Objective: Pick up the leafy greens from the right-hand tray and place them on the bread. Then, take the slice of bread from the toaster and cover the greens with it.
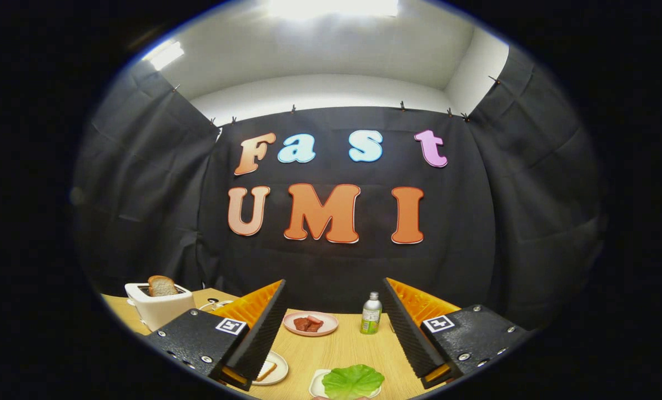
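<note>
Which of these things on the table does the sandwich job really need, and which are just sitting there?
Needed: leafy greens between the open fingers; bread on the plate beside the left finger; toaster holding a bread slice.

Just sitting: pink plate of meat; bottle.

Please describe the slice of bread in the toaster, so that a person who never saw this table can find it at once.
On the wooden table, beyond the open gripper, stands a white toaster. The browned bread slice sticks upright out of its top slot, unlike the bread lying flat on a plate.
</note>
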The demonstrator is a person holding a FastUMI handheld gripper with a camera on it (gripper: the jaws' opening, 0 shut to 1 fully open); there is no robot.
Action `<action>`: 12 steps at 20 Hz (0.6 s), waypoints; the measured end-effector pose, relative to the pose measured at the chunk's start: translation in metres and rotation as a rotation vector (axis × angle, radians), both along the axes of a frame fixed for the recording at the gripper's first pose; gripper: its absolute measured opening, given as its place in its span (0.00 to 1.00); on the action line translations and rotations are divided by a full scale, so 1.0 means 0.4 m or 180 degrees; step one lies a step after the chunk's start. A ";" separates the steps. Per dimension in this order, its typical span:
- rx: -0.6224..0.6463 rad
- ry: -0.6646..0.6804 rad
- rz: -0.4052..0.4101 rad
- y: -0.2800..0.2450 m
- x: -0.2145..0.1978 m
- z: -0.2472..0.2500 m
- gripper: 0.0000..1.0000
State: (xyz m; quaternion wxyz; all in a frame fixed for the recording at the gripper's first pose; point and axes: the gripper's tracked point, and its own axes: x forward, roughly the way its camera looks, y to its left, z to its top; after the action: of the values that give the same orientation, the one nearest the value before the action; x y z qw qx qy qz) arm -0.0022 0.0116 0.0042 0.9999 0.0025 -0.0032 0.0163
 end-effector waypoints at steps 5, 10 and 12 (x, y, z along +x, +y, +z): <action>-0.0002 0.0024 0.0017 0.006 0.002 0.001 1.00; -0.0007 0.0240 0.0009 -0.010 0.011 -0.051 1.00; 0.0022 0.0406 -0.0001 -0.019 0.018 -0.081 1.00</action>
State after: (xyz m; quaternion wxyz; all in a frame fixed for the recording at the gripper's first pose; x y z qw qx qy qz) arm 0.0050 0.0041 -0.0281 0.9980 0.0069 0.0604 0.0160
